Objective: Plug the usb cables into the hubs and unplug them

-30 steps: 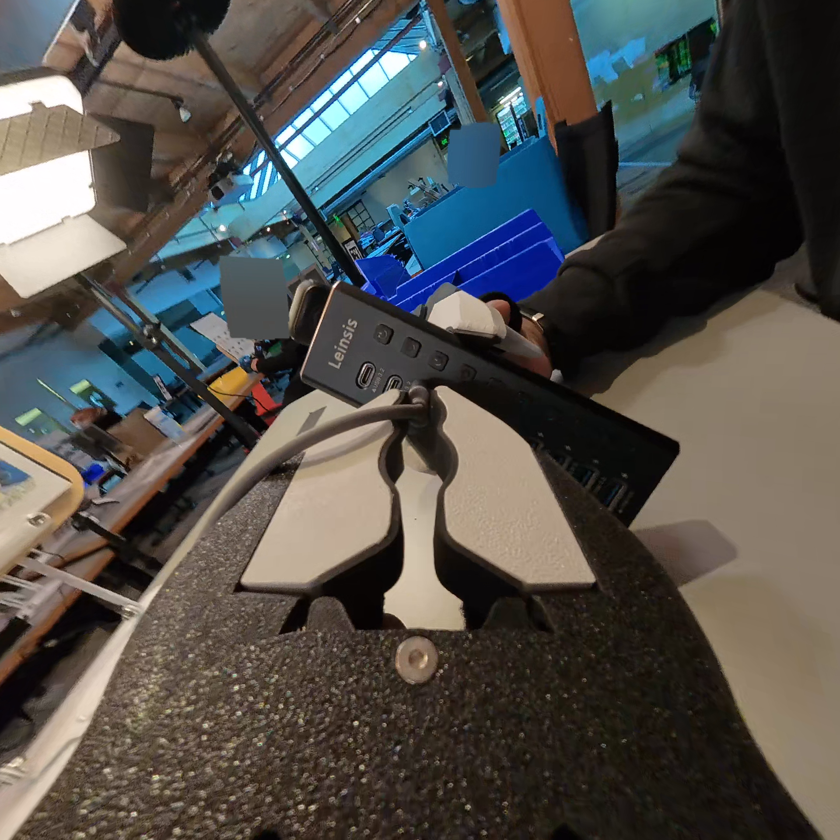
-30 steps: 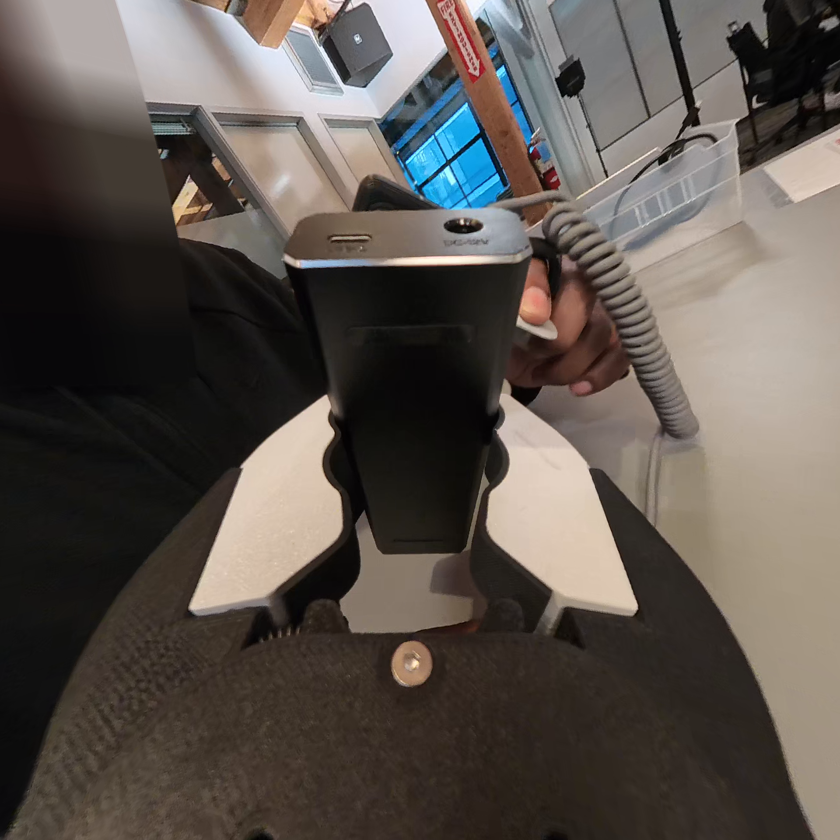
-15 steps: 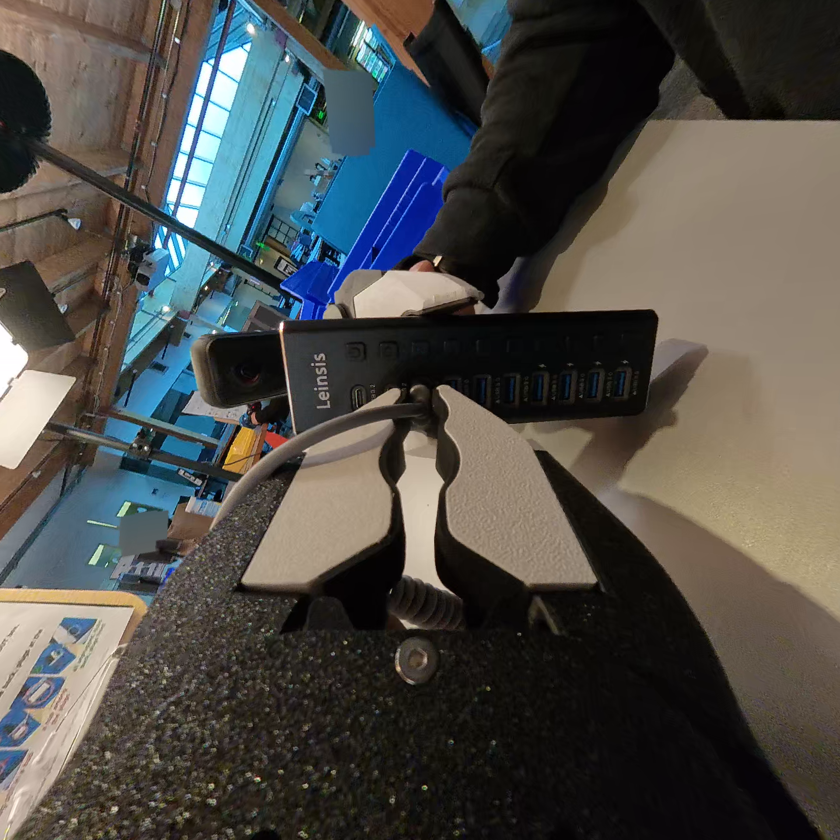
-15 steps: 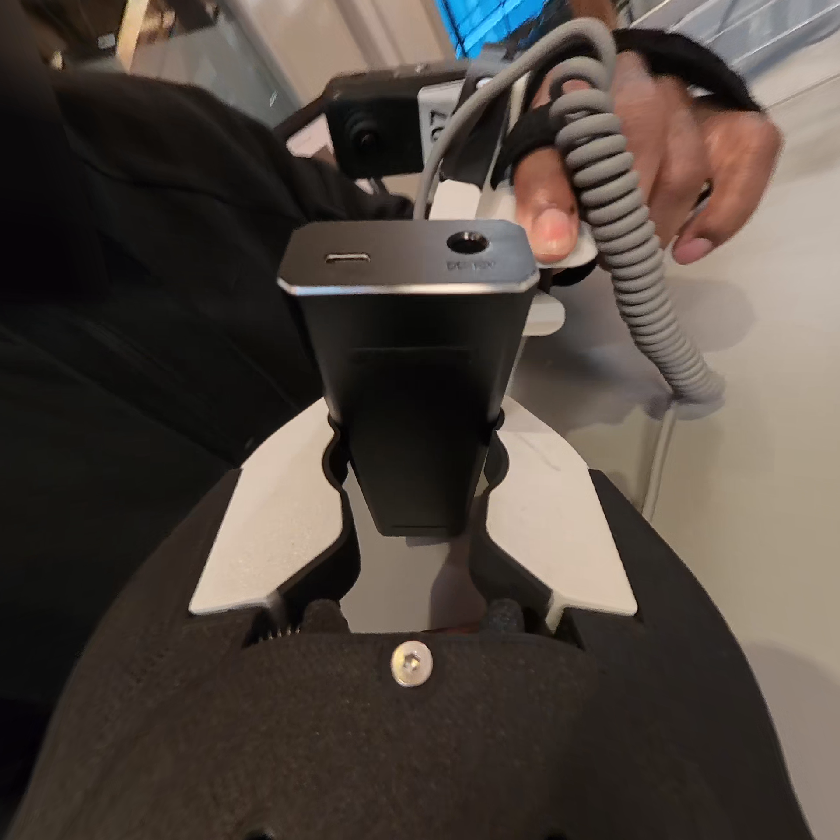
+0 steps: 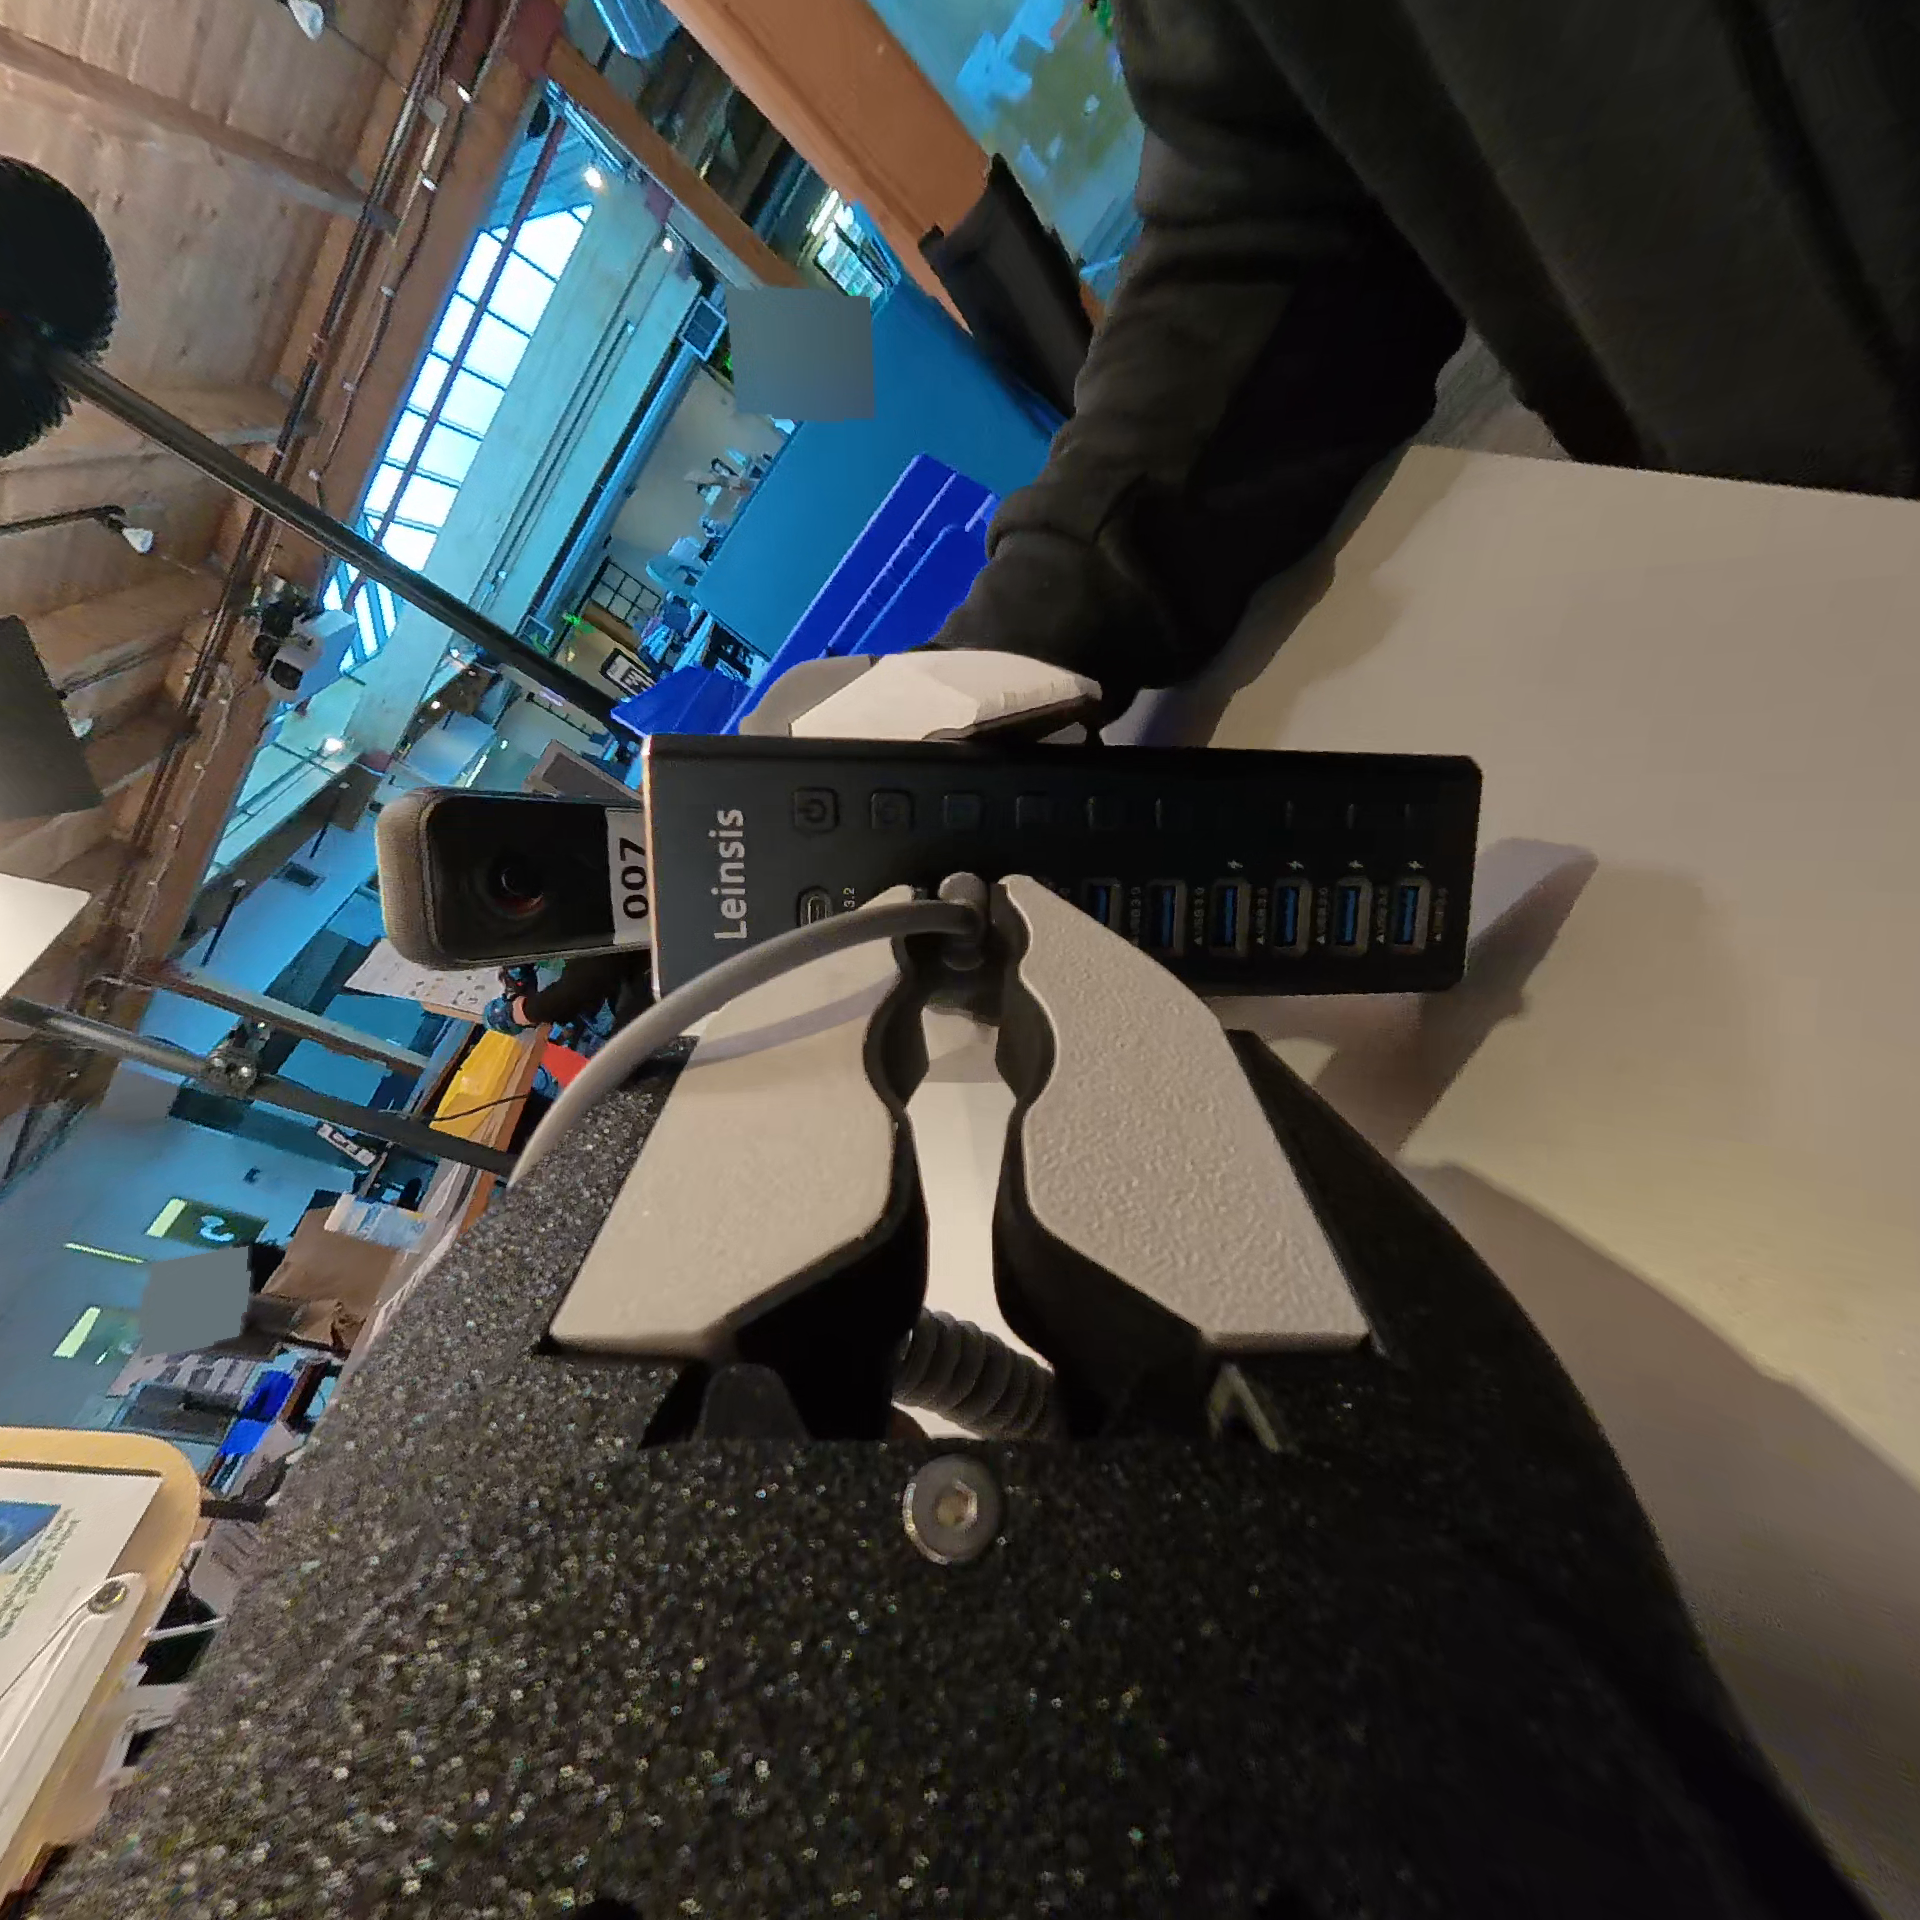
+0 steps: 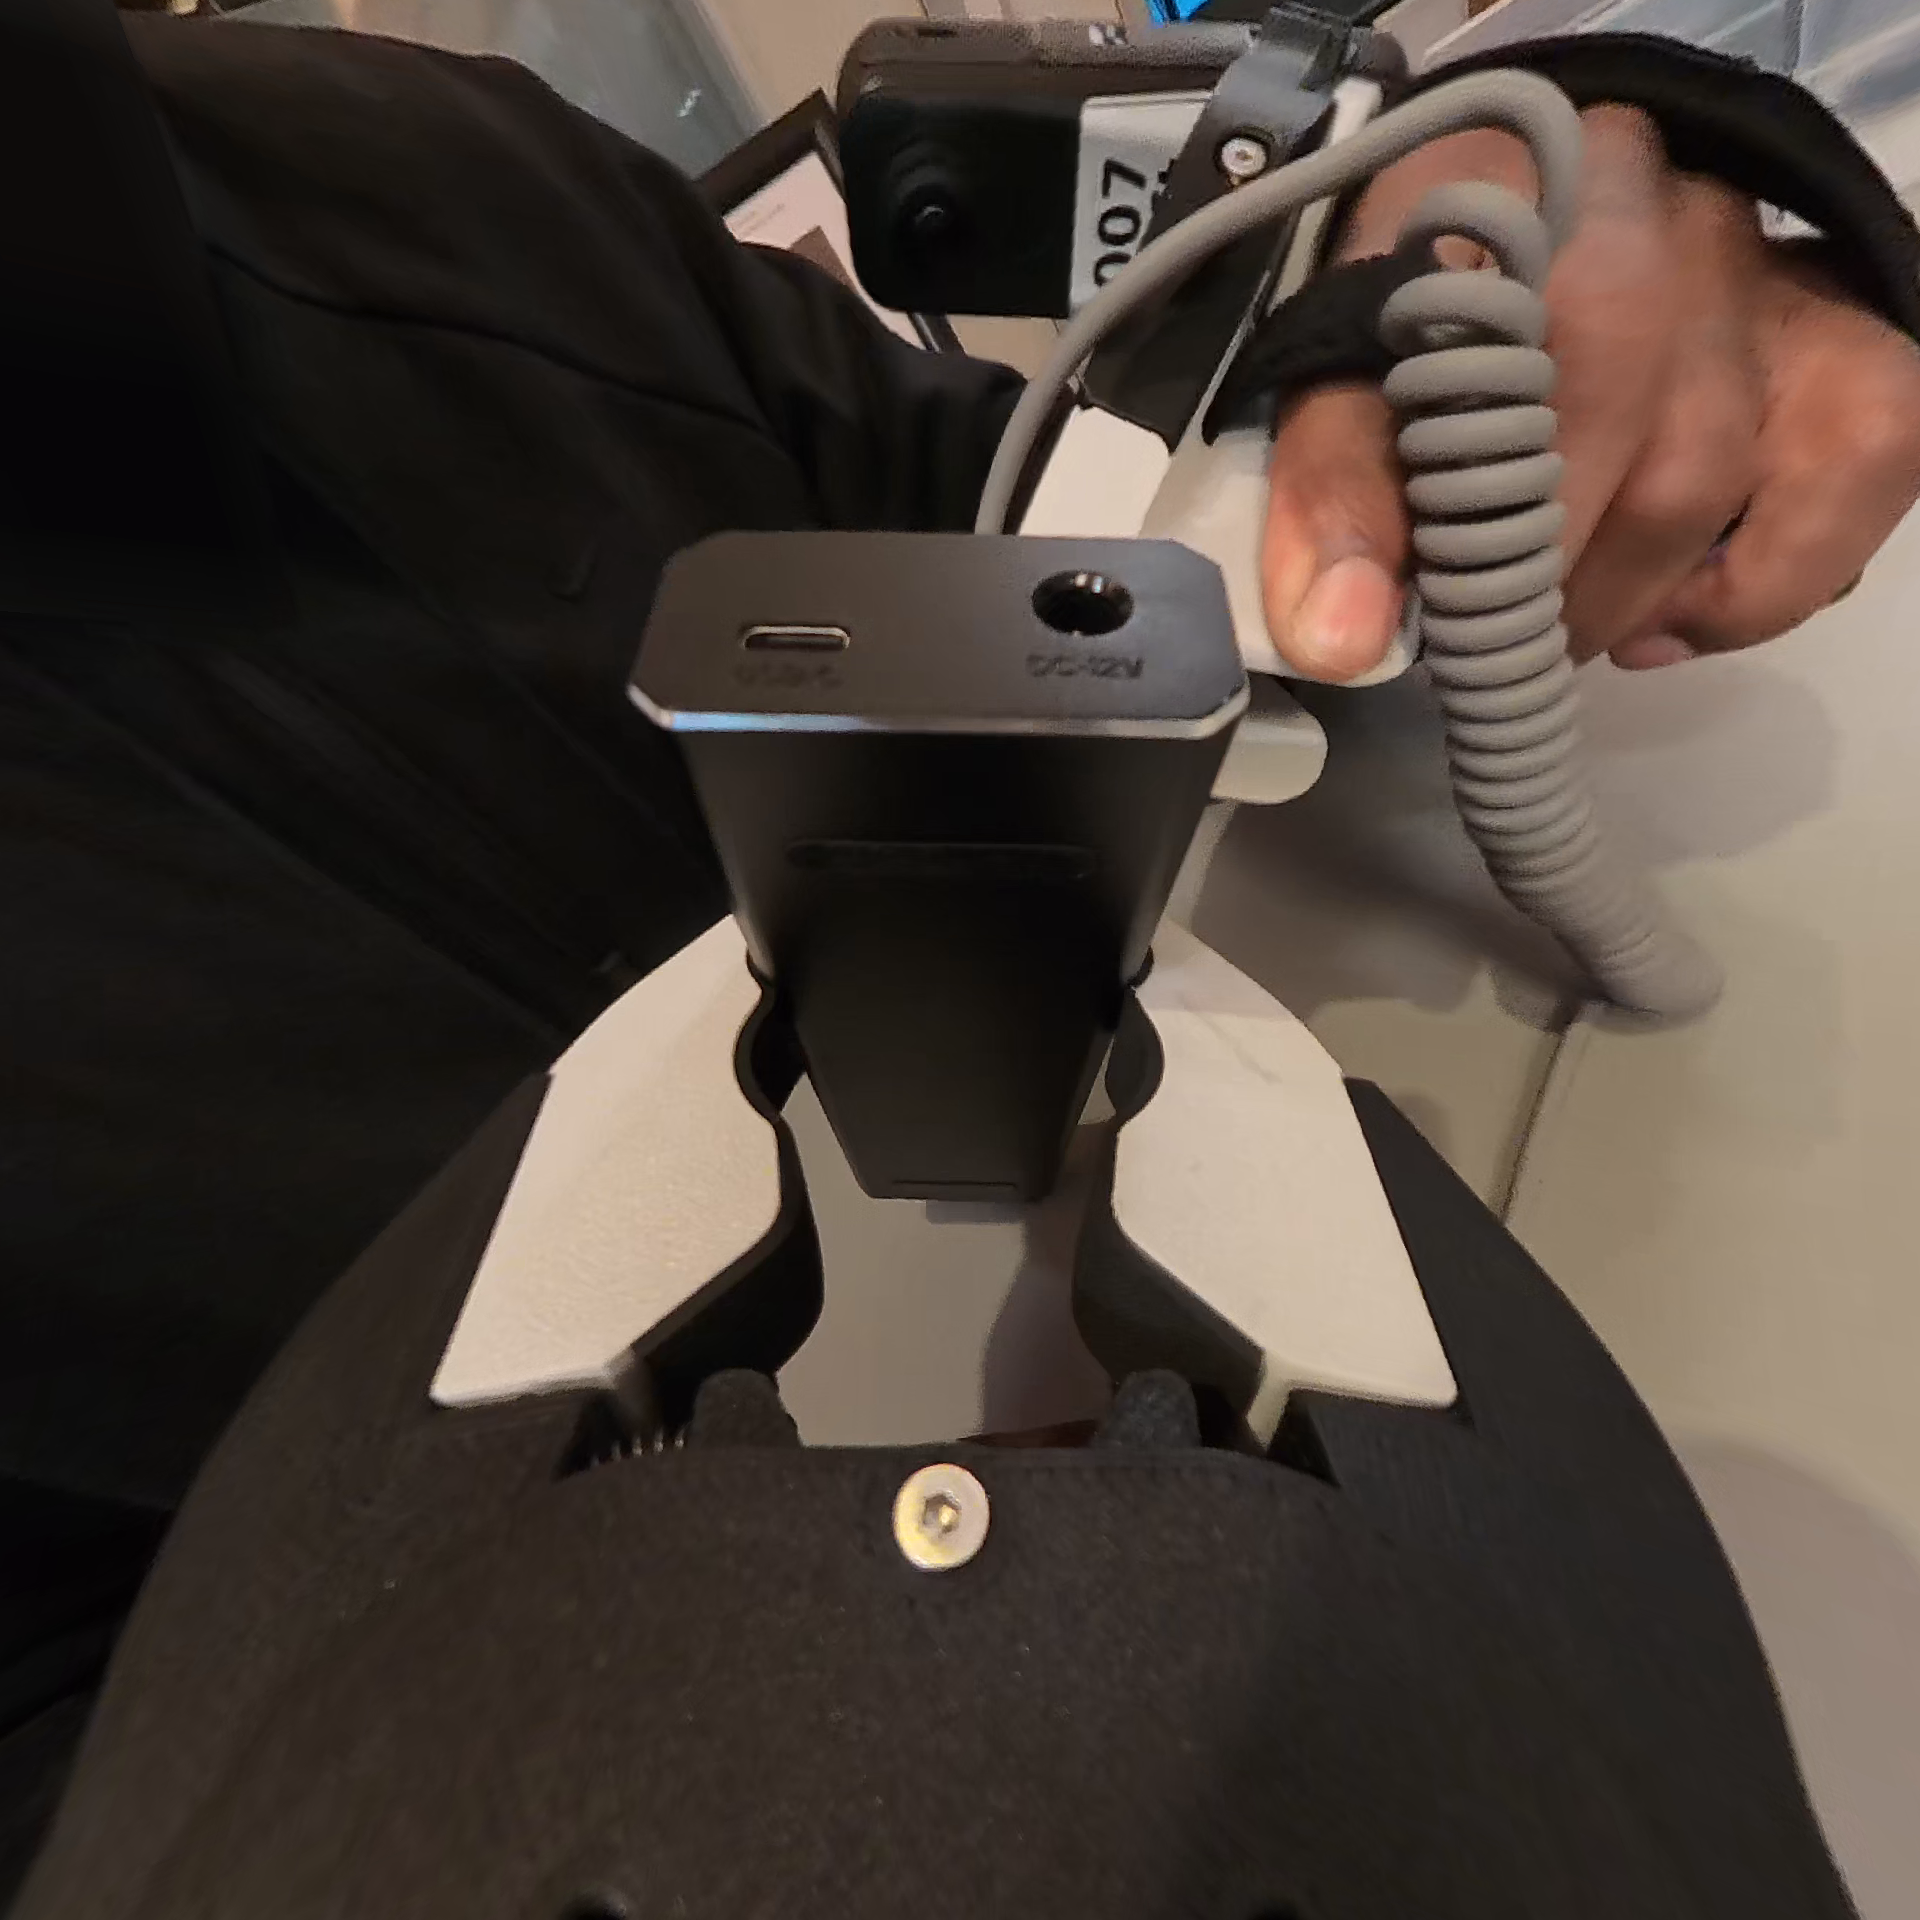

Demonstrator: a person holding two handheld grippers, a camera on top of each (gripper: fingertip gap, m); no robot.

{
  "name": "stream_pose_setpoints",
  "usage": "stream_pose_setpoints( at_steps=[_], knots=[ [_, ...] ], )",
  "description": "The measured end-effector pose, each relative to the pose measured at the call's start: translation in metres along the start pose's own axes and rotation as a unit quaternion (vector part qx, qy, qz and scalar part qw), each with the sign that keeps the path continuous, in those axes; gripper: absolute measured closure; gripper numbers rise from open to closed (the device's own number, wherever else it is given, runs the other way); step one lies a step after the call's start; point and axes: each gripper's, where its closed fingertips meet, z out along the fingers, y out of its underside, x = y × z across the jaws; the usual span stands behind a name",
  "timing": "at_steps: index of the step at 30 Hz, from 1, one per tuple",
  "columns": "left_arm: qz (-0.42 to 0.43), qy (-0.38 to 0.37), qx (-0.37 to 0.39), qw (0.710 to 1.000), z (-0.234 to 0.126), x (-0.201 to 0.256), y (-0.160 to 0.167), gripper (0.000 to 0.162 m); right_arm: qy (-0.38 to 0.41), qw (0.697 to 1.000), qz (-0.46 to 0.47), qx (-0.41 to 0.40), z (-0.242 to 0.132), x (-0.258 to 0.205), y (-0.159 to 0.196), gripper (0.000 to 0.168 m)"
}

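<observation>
In the left wrist view my left gripper point(image 5: 961, 935) is shut on the plug point(image 5: 961, 902) of a grey USB cable point(image 5: 727, 977). The plug's tip meets the port row of a black hub point(image 5: 1143, 831), beside its leftmost port; I cannot tell how deep it sits. In the right wrist view my right gripper point(image 6: 940, 997) is shut on the hub's body point(image 6: 935, 883) and holds it end-on above the table. The cable's coiled part point(image 6: 1486, 644) hangs beside the hand point(image 6: 1714, 416) that holds the left gripper. One finger point(image 5: 925, 696) of the right gripper shows above the hub.
A white table point(image 5: 1662, 727) lies under both grippers and also shows in the right wrist view point(image 6: 1714, 1299). A person's dark sleeve point(image 5: 1195, 468) reaches in from the upper right. The other gripper's camera point(image 6: 956, 187) sits close behind the hub. A workshop hall lies beyond. Less than 4 cm separates the two grippers' tips.
The hub has turned from slanted to level across the left view. The left gripper, its hand and the coiled cable have come closer in the right view. Both grips have held.
</observation>
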Motion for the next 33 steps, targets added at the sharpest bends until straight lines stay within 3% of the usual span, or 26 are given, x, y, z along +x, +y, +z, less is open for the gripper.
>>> stream_pose_setpoints(
  at_steps=[4, 10, 15, 18, 24, 33],
  knots=[
    [0.000, -0.012, 0.003, 1.000, -0.001, -0.002, 0.000, 0.152, -0.005, 1.000, 0.002, 0.017, 0.001, 0.000, -0.004, 0.110],
    [0.033, -0.042, -0.070, 0.996, -0.001, -0.008, 0.021, 0.152, 0.049, 0.998, 0.013, 0.030, -0.004, 0.017, -0.006, 0.110],
    [-0.003, -0.053, -0.055, 0.997, -0.002, -0.012, 0.017, 0.153, 0.070, 0.997, -0.018, 0.040, -0.005, 0.016, -0.011, 0.109],
    [-0.072, -0.094, -0.076, 0.990, -0.003, -0.024, 0.028, 0.149, 0.136, 0.988, -0.048, 0.052, -0.015, 0.026, -0.018, 0.109],
    [-0.208, -0.107, -0.106, 0.966, -0.007, -0.024, 0.047, 0.118, 0.246, 0.963, -0.090, 0.066, -0.038, 0.046, -0.025, 0.109],
    [-0.287, -0.128, -0.099, 0.944, -0.022, -0.035, 0.059, 0.123, 0.387, 0.914, -0.121, 0.018, -0.082, 0.062, -0.021, 0.109]
  ],
)
